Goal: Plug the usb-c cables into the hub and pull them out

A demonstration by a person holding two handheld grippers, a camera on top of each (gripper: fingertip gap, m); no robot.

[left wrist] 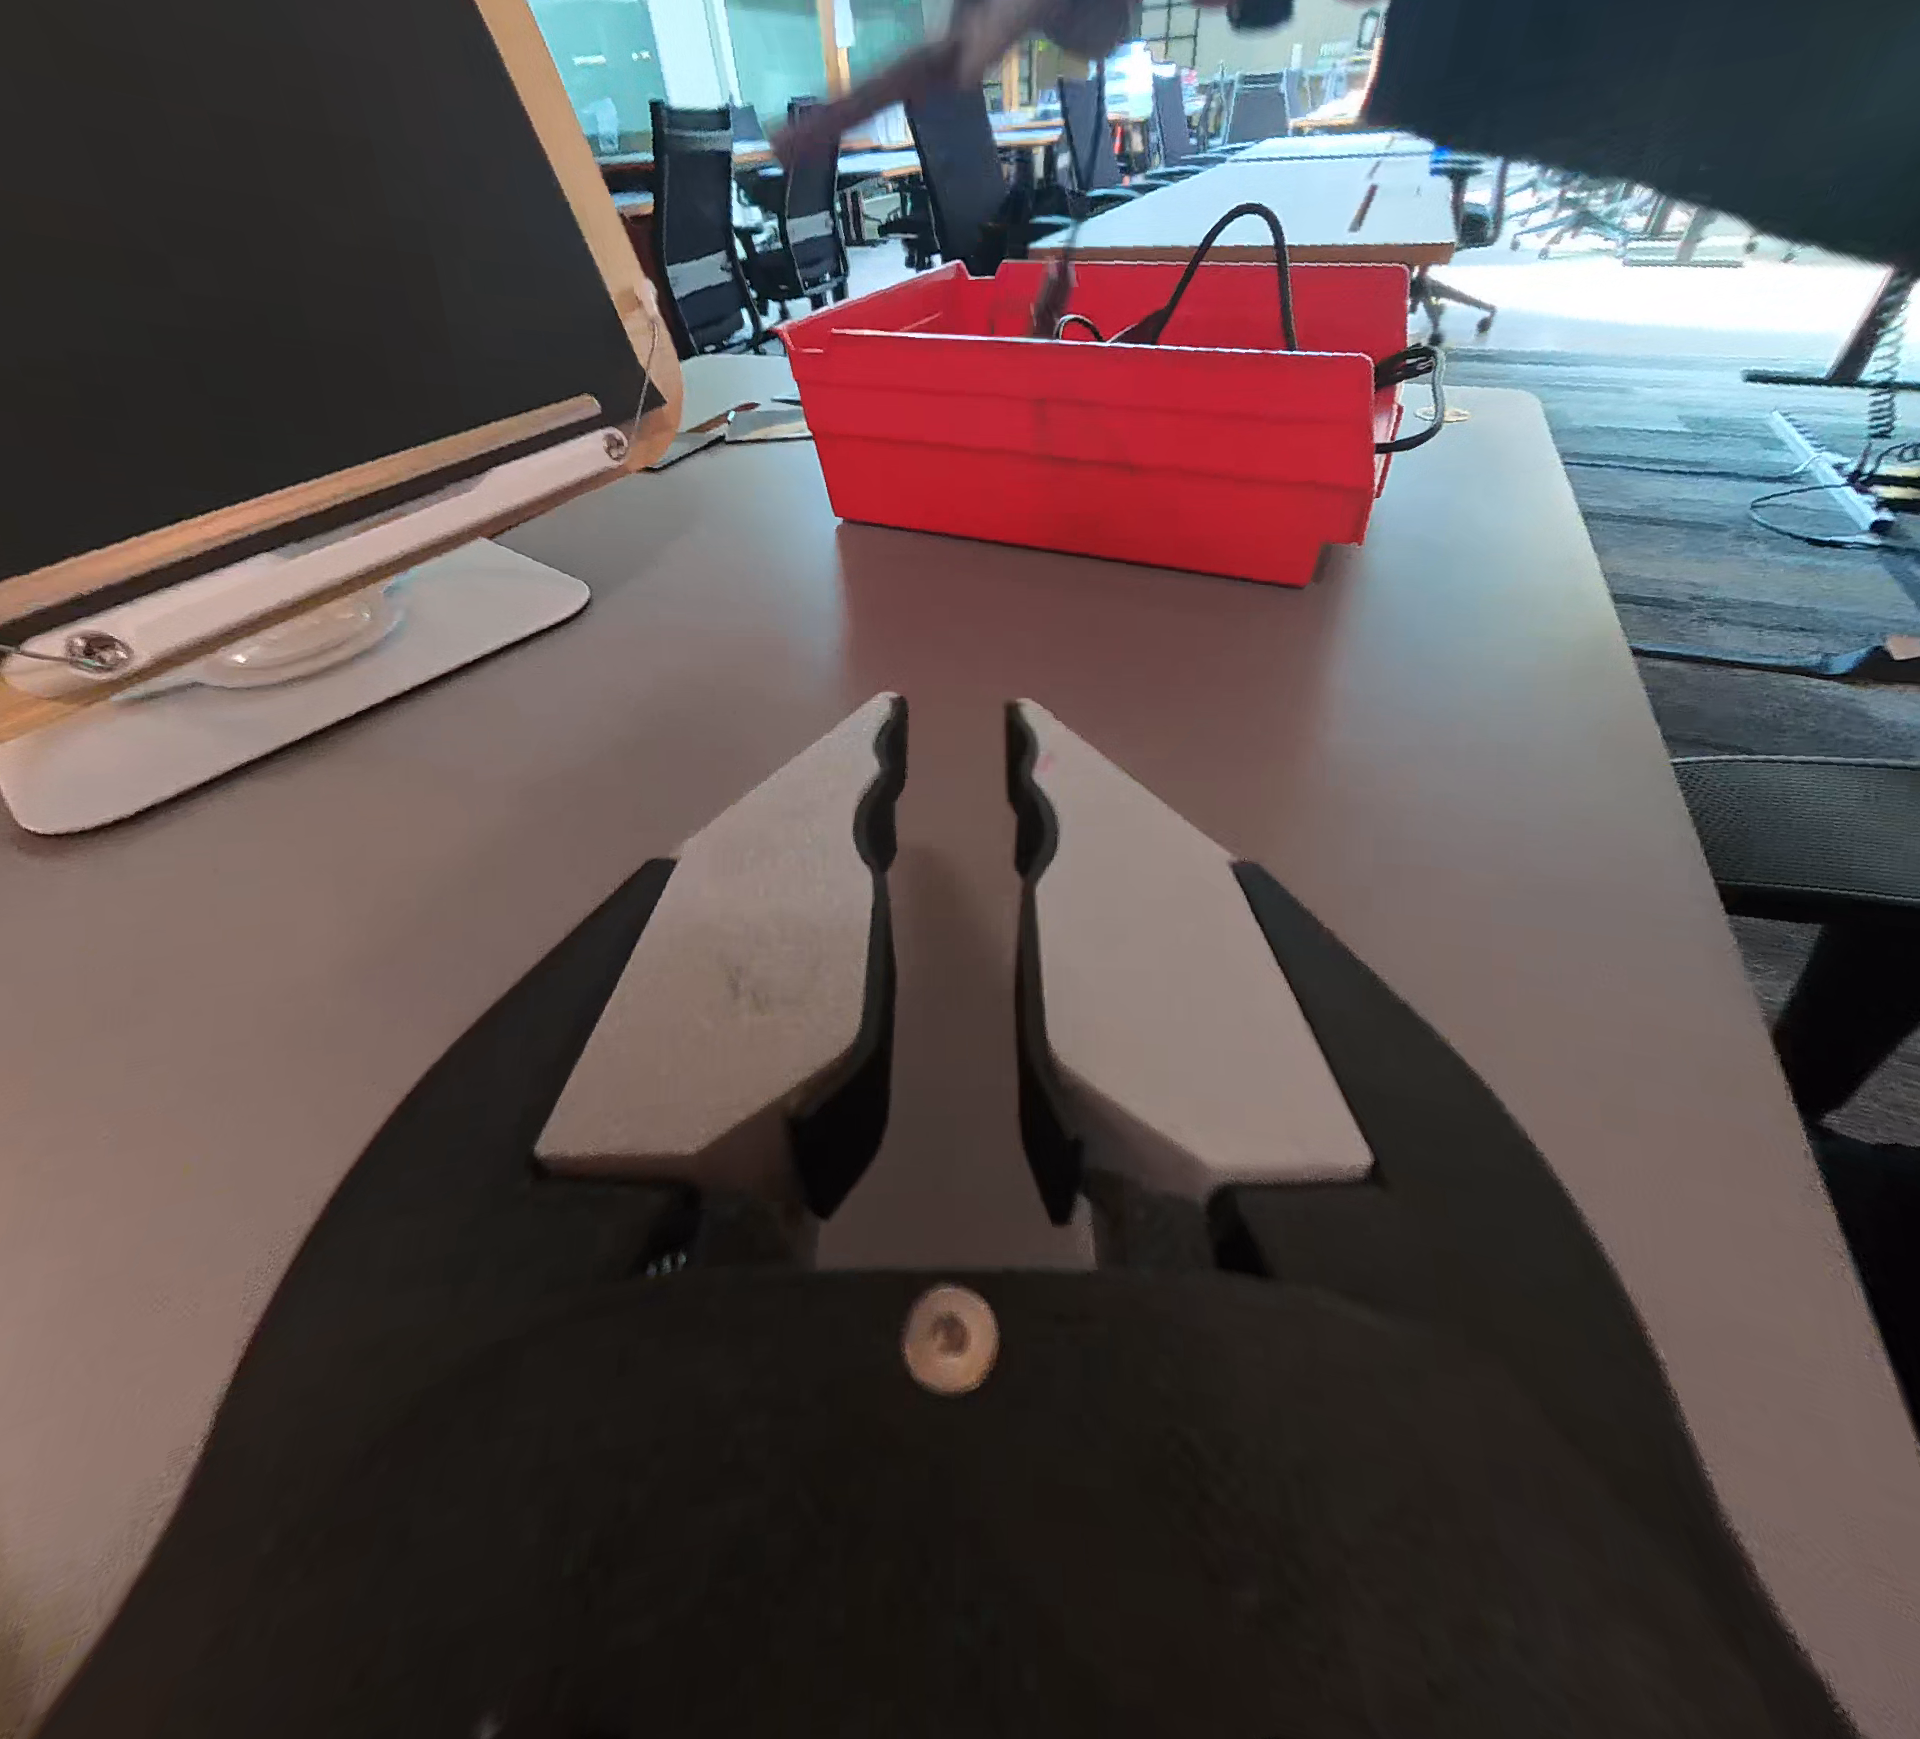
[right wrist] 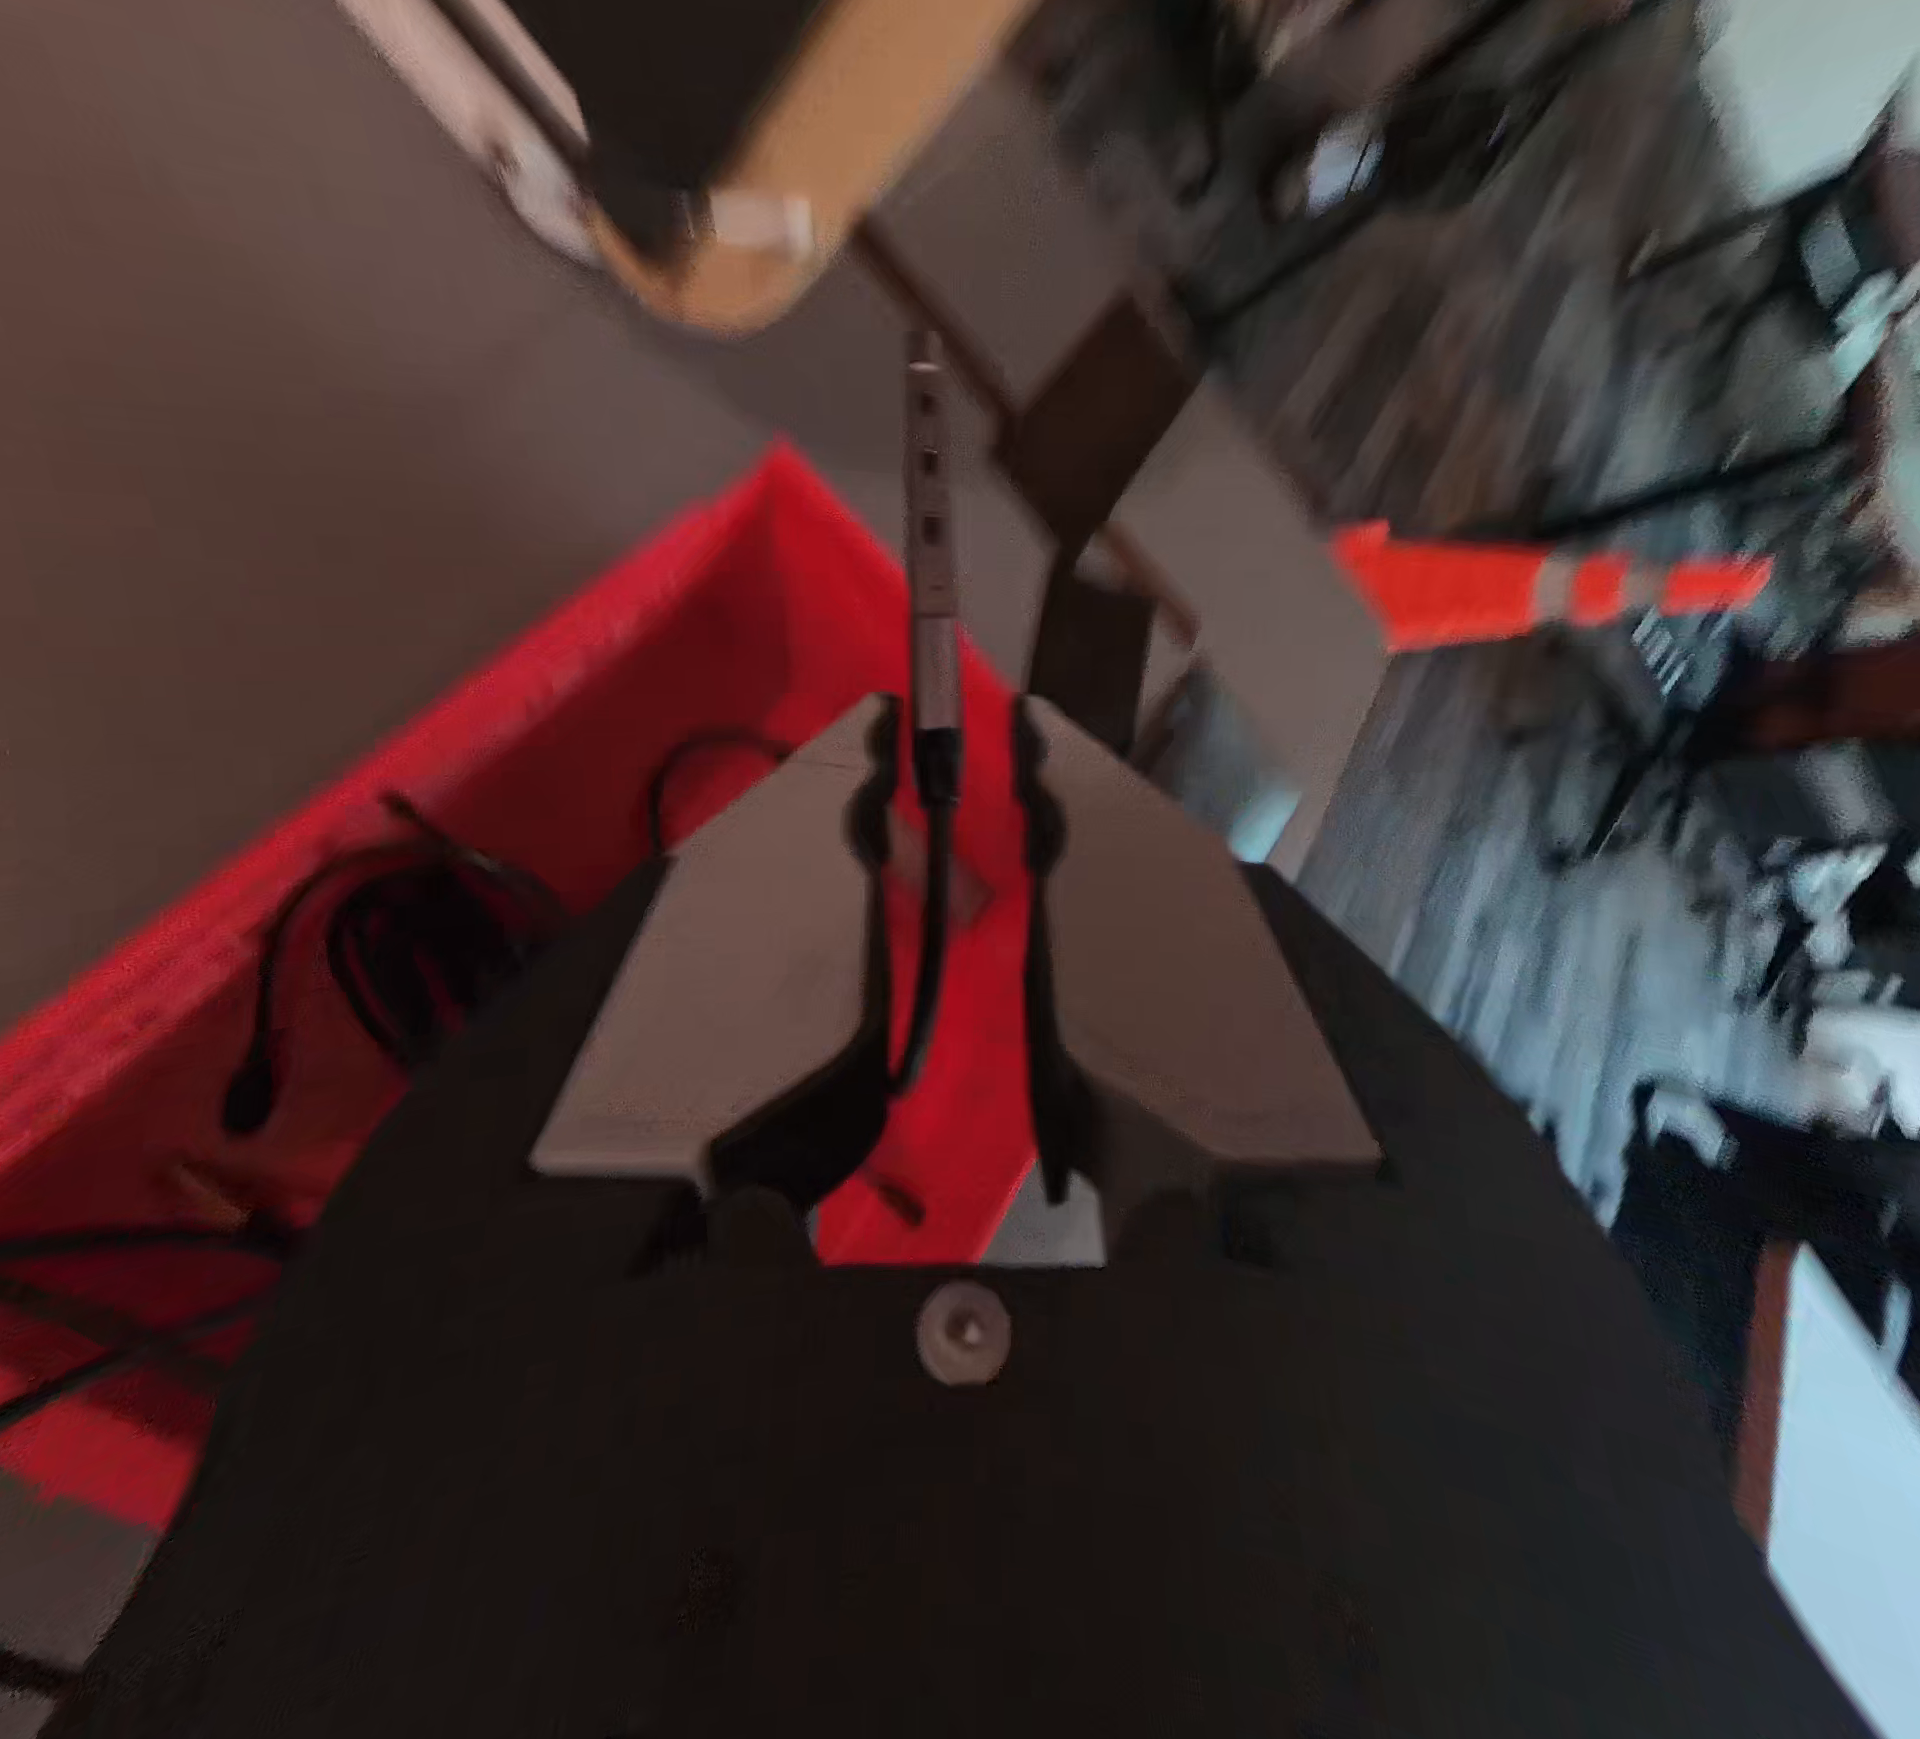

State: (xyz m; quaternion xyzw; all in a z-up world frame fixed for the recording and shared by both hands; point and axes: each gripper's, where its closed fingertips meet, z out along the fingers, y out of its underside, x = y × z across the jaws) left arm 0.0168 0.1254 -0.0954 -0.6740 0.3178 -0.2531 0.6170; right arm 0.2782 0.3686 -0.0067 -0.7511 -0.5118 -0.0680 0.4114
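Note:
In the right wrist view, my right gripper (right wrist: 954, 718) is tilted over a red bin (right wrist: 623, 650). A slim grey hub (right wrist: 928, 494) with a black cable (right wrist: 935, 858) lies between the fingertips and points forward. A gap shows on each side of it, so the pads do not press on it. The view is blurred by motion. Coiled black cables (right wrist: 405, 941) lie in the bin. In the left wrist view, my left gripper (left wrist: 956, 723) hovers low over the dark table (left wrist: 1247, 806), slightly open and empty. The right gripper (left wrist: 935, 58) shows blurred above the red bin (left wrist: 1091, 463).
A dark screen (left wrist: 260, 183) on a white stand (left wrist: 312, 681) stands at the left of the table. A black cable (left wrist: 1236, 255) loops above the bin's rim. The table's right edge drops to the floor, with a chair (left wrist: 1818, 806) beside it. There is about 35 cm between the tips of the two grippers.

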